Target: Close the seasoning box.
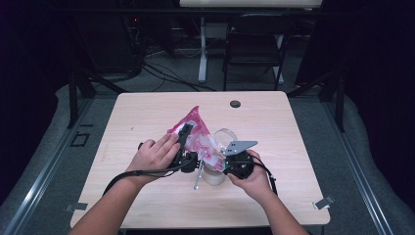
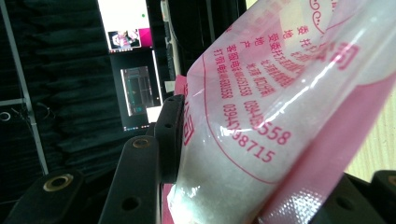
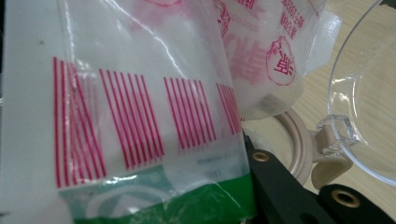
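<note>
Both tongs grip pink bag [image 1: 195, 134]: left tongs [image 1: 185, 131] mid-bag, right tongs [image 1: 226, 161] at corner, over open jar [image 1: 215, 171]. Bag tilted; pour prob. not begun.

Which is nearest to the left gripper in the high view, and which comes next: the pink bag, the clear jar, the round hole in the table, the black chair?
1. Pink bag: clamped in the left gripper.
2. Clear jar: just to its right, under the bag.
3. Round hole: far side of the table.
4. Black chair: on the floor beyond the table.
</note>
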`<state>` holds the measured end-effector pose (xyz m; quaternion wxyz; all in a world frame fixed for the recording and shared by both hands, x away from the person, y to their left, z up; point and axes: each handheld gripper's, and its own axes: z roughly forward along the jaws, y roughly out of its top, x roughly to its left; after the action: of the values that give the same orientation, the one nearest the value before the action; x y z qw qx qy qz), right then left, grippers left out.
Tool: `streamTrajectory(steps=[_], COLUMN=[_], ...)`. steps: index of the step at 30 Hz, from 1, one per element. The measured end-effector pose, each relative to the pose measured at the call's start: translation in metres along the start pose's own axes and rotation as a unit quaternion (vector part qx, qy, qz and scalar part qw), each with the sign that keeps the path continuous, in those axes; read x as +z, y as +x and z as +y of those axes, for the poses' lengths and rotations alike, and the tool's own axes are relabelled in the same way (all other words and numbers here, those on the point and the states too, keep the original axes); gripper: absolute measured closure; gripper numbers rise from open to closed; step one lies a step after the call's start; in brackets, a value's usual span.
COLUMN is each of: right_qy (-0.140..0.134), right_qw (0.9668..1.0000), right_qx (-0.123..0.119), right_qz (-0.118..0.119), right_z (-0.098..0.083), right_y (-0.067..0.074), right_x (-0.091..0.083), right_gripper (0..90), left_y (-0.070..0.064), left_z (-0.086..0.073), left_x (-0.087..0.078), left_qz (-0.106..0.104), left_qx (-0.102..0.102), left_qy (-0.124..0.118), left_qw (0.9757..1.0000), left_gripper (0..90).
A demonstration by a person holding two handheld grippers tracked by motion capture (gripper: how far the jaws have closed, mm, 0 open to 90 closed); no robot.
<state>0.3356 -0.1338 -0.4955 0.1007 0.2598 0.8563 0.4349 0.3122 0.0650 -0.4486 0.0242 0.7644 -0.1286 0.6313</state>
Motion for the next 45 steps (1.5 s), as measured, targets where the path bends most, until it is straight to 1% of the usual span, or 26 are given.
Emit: streamTrajectory(steps=[6, 7, 8, 9, 10, 11, 17, 18, 20, 21, 22, 23, 24, 25, 26, 32, 33, 35, 36, 37, 39, 41, 42, 43, 45], right_qy=[-0.001, 0.001, 0.0, 0.0, 0.001, 0.0, 0.002, 0.002, 0.004, 0.004, 0.004, 0.004, 0.005, 0.006, 0.007, 0.012, 0.011, 0.012, 0.012, 0.012, 0.01, 0.009, 0.008, 0.007, 0.008], right_qw=[1.0, 1.0, 1.0, 1.0, 1.0, 1.0, 1.0, 1.0, 1.0, 1.0, 1.0, 1.0, 1.0, 1.0, 1.0, 0.9999, 0.9999, 0.9999, 0.9999, 0.9999, 0.9999, 0.9999, 0.9999, 1.0, 0.9999], right_qx=[0.001, 0.0, 0.0, -0.001, 0.0, 0.0, 0.001, 0.001, 0.0, 0.0, -0.001, -0.001, 0.0, -0.002, -0.002, -0.005, -0.005, -0.006, -0.006, -0.007, -0.007, -0.007, -0.006, -0.005, -0.007], right_qz=[0.001, 0.002, 0.002, 0.002, 0.002, 0.003, 0.002, 0.002, 0.002, 0.002, 0.002, 0.003, 0.003, 0.002, 0.002, 0.004, 0.003, 0.005, 0.004, 0.003, 0.001, -0.003, -0.003, -0.003, -0.003], right_z=[0.0, 0.0, 0.0, 0.0, 0.0, 0.0, 0.0, 0.0, 0.0, 0.0, 0.0, 0.0, 0.0, 0.0, 0.0, 0.001, 0.0, 0.001, 0.001, 0.001, 0.001, 0.002, 0.002, 0.002, 0.002], right_y=[0.0, -0.001, -0.001, -0.001, -0.001, -0.001, -0.001, -0.001, 0.0, 0.0, 0.0, 0.0, 0.0, 0.0, 0.0, 0.001, 0.001, 0.001, 0.001, 0.001, 0.001, 0.0, 0.0, 0.0, 0.0], right_x=[0.0, 0.0, 0.0, 0.001, 0.001, 0.001, 0.001, 0.001, 0.001, 0.001, 0.001, 0.001, 0.001, 0.002, 0.002, 0.003, 0.003, 0.003, 0.003, 0.003, 0.002, 0.001, 0.001, 0.001, 0.001], right_gripper=[90.0, 90.0, 90.0, 90.0, 90.0, 90.0, 90.0, 90.0, 90.0, 90.0, 90.0, 90.0, 90.0, 90.0, 90.0, 90.0, 90.0, 90.0, 90.0, 90.0, 90.0, 90.0, 90.0, 90.0, 90.0], left_y=[0.001, 0.0, 0.0, 0.0, 0.001, 0.001, 0.001, 0.001, 0.002, 0.001, 0.0, 0.001, 0.001, 0.0, -0.001, -0.002, -0.002, -0.002, -0.002, -0.003, -0.003, -0.005, -0.006, -0.007, -0.009], left_z=[0.0, 0.0, 0.0, 0.0, 0.0, 0.0, 0.0, 0.0, 0.0, -0.001, -0.001, -0.001, -0.001, -0.001, -0.002, -0.004, -0.004, -0.005, -0.005, -0.005, -0.006, -0.008, -0.009, -0.009, -0.01], left_x=[0.0, 0.0, 0.0, 0.0, 0.0, -0.001, -0.001, -0.001, 0.0, -0.001, -0.001, -0.001, 0.0, 0.0, 0.0, 0.001, 0.001, 0.001, 0.001, 0.001, 0.001, 0.001, 0.002, 0.002, 0.002], left_qz=[-0.002, -0.002, -0.002, -0.006, -0.006, 0.0, 0.002, 0.001, -0.002, -0.005, -0.005, -0.004, -0.001, -0.002, -0.01, -0.013, -0.013, -0.009, -0.008, -0.014, -0.011, -0.015, -0.021, -0.024, -0.022], left_qx=[0.003, 0.0, 0.001, -0.002, 0.004, 0.006, 0.002, 0.007, 0.008, 0.0, -0.003, 0.007, 0.001, 0.001, -0.004, -0.005, -0.002, -0.002, -0.008, -0.014, -0.011, -0.015, -0.021, -0.021, -0.021], left_qy=[0.0, 0.0, 0.0, 0.002, 0.002, 0.0, -0.001, 0.0, -0.001, 0.002, 0.002, 0.002, 0.001, 0.001, 0.002, 0.0, 0.0, -0.002, -0.002, 0.0, 0.001, 0.0, 0.003, 0.004, 0.002], left_qw=[1.0, 1.0, 1.0, 1.0, 1.0, 1.0, 1.0, 1.0, 1.0, 1.0, 1.0, 1.0, 1.0, 1.0, 0.9999, 0.9999, 0.9999, 1.0, 0.9999, 0.9998, 0.9999, 0.9998, 0.9996, 0.9995, 0.9995], left_gripper=[62.6, 62.4, 62.3, 62.1, 62.0, 61.6, 61.0, 61.0, 60.9, 60.9, 60.9, 60.9, 60.9, 60.9, 61.0, 61.0, 60.9, 60.9, 60.9, 61.0, 61.1, 61.3, 61.5, 61.7, 61.9])
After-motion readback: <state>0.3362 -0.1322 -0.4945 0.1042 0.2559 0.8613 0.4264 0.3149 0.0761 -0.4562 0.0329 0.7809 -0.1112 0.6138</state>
